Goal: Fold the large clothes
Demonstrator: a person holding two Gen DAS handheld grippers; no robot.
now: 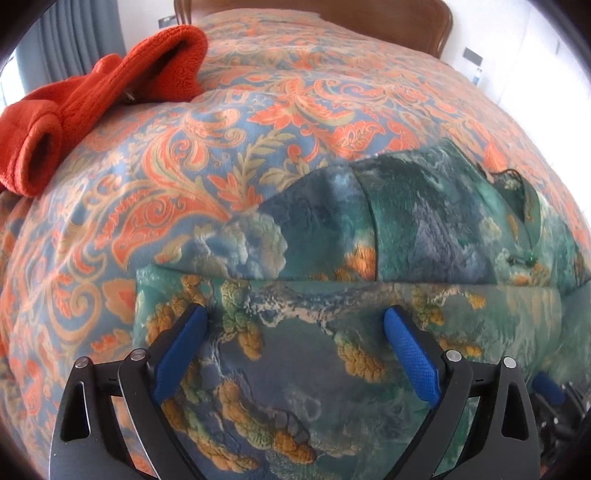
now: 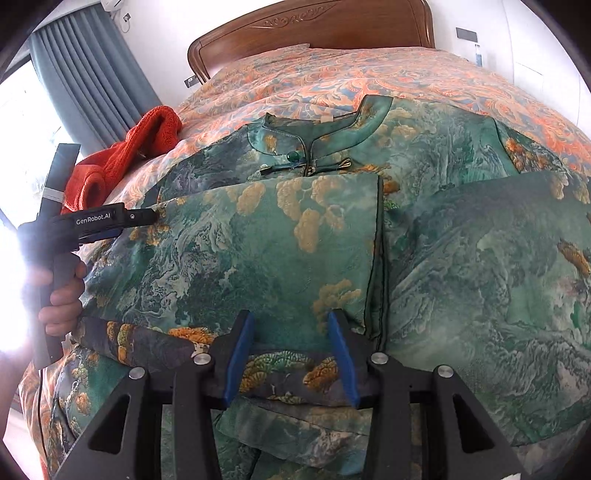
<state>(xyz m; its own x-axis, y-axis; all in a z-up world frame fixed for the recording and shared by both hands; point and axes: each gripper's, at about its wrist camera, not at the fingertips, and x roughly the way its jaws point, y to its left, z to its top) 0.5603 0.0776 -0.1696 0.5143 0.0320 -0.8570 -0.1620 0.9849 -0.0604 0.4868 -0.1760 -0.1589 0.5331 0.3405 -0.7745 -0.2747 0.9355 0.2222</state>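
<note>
A large green dress (image 2: 303, 236) with a landscape print and orange clouds lies on the bed, collar (image 2: 314, 125) toward the headboard, both sleeves folded in over the chest. It also fills the lower part of the left wrist view (image 1: 332, 332). My left gripper (image 1: 295, 325) is open just above the folded fabric near the garment's left edge; it also shows in the right wrist view (image 2: 147, 218). My right gripper (image 2: 291, 321) is open and empty, hovering over a folded-up strip of the skirt at the near middle.
The bed has an orange and blue floral bedspread (image 1: 184, 166). A red fleece garment (image 1: 110, 85) lies bunched at the far left of the bed. A wooden headboard (image 2: 314, 33) stands at the back, with grey curtains (image 2: 92, 74) to the left.
</note>
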